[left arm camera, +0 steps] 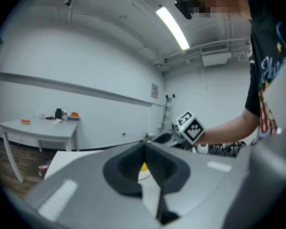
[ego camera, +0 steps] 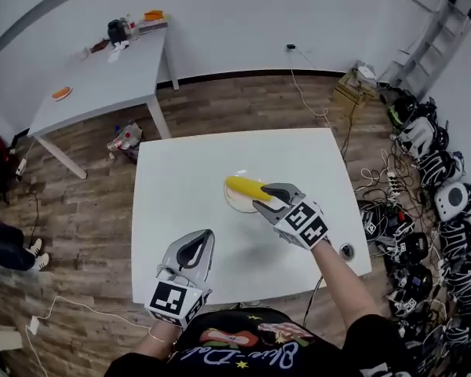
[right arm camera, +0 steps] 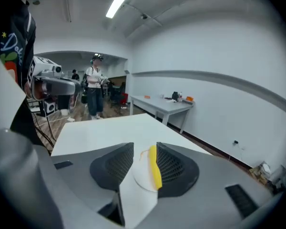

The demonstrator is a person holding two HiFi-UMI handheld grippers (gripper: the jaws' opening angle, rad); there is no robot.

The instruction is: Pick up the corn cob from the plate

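The pickup is not yet done: the corn cob (ego camera: 247, 187) lies on the plate (ego camera: 234, 204), which sits near the middle of the white table (ego camera: 180, 171), slightly toward its right edge. The cob lies lengthwise across the plate, not lifted at all as far as the head view shows.

The approach looks almost finished. The right gripper (ego camera: 268, 199) reaches in from the near right corner side of the table, its tip over the right end of the cob. In the right gripper view its fingers (right arm camera: 174, 166) stand apart with the cob in the gap, close along the right-hand one and with clear room on the other side. I cannot tell whether that finger touches the cob, but nothing is clamped.

The left gripper (ego camera: 198, 243) hangs over the near edge of the table, well apart from the plate. Its fingers (left arm camera: 128, 168) meet at the tips with nothing between them, so it seems to play no part in this grasp.

What is left, by my judgement, is the core of the task: settle the right gripper so the cob sits squarely between the pads, close on it, and raise it clear of the plate. The cob being off-centre in the gap may call for a small sideways shift first, or the closing fingers may roll it on the plate.
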